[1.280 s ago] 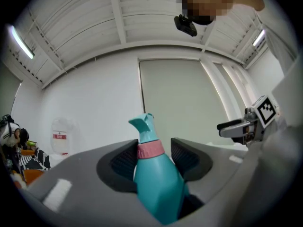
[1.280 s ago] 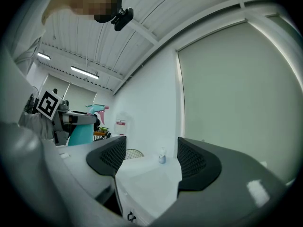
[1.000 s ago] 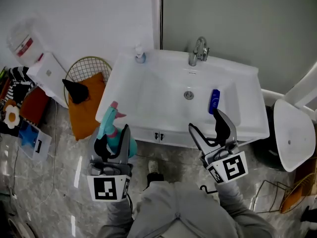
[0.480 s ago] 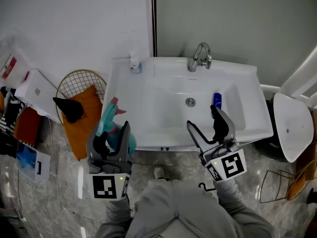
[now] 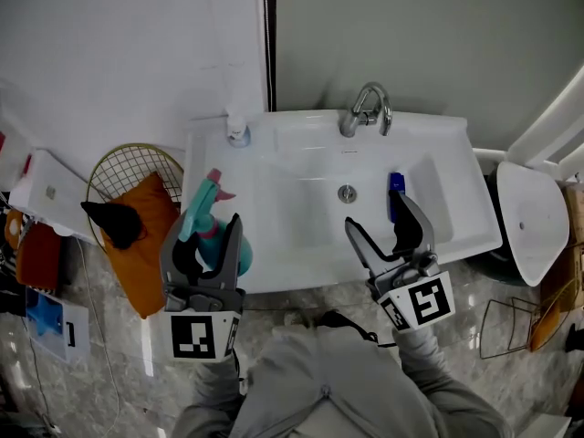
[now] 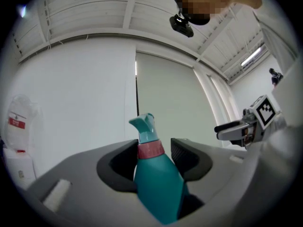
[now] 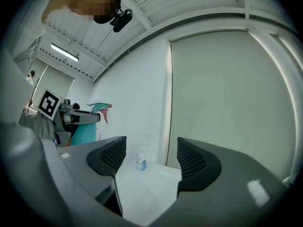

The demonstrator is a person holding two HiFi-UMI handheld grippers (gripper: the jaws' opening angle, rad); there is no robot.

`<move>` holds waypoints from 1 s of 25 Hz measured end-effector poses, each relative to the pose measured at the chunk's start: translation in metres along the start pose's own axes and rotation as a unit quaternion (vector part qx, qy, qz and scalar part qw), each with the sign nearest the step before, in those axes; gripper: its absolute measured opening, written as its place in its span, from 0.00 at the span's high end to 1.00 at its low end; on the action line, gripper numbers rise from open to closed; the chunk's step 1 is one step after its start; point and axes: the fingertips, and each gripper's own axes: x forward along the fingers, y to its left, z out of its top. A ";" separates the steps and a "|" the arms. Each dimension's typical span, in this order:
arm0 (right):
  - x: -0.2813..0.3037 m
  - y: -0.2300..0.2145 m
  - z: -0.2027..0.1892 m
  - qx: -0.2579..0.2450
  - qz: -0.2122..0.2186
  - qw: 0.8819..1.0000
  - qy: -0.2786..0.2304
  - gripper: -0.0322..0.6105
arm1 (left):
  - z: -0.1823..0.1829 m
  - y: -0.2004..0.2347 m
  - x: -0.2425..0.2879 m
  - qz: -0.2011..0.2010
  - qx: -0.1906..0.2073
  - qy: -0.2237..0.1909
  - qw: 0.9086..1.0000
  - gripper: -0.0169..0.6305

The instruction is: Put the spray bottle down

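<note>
Head view is showing the sink (image 5: 301,254) sitting closer to the left gripper (image 5: 208,235) than before. That gripper is squeezing the spray bottle (image 5: 203,215), which is lying along its jaws with its head poking past their tips. The right gripper (image 5: 379,219) is gaping wide, holding nothing.

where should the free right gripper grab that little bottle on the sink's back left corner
Grip the small bottle round its wider lower body, not the narrow top, coming level from the front, fingers either side. It stands upright on the back corner of the sink, wall behind, so the front looks clearest. The right gripper is open and empty.
</note>
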 end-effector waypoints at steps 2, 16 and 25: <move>0.014 -0.007 -0.003 -0.001 -0.005 1.000 0.004 0.43 | -0.006 0.005 0.018 -0.007 -0.004 0.001 1.000 0.56; 0.057 -0.047 -0.021 0.001 -0.010 1.000 0.014 0.43 | -0.045 0.002 0.100 -0.034 -0.015 0.014 0.999 0.57; 0.077 -0.073 -0.036 0.009 -0.006 1.000 0.024 0.43 | -0.071 -0.011 0.152 -0.049 -0.033 0.027 0.998 0.57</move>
